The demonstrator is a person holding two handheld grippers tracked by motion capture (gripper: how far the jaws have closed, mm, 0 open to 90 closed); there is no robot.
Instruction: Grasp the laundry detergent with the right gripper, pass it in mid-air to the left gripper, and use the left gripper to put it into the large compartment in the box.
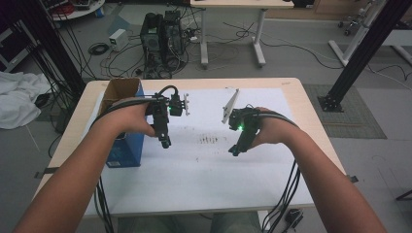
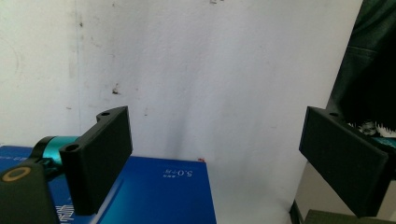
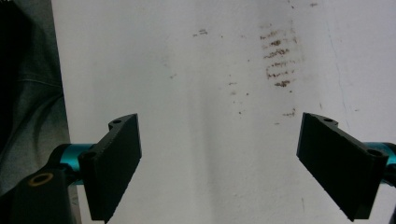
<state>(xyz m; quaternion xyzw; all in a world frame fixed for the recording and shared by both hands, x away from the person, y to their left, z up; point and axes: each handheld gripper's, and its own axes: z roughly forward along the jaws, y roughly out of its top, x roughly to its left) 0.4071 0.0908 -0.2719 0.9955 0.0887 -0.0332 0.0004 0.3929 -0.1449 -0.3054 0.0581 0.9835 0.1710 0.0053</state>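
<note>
A person's hands hold two black grippers above a white sheet [image 1: 204, 165] on the wooden table [image 1: 291, 85]. My left gripper [image 1: 165, 141] hangs beside a blue cardboard box [image 1: 127, 145], pointing down toward the sheet. Its own view shows the left gripper [image 2: 215, 163] open, jaws wide apart with nothing between them, over the sheet and the blue box [image 2: 159, 196]. My right gripper [image 1: 235, 150] hovers right of centre, with a green light on its body. In its own view the right gripper [image 3: 219, 163] is open and empty above the smudged white sheet [image 3: 210, 70].
The blue box stands open-topped at the table's left edge. Dark smudge marks [image 1: 211, 140] lie on the sheet between the grippers. Cables [image 1: 286, 194] trail off the front edge. Beyond the table are a computer tower [image 1: 163, 36], another desk [image 1: 233, 5] and black frame posts [image 1: 359, 53].
</note>
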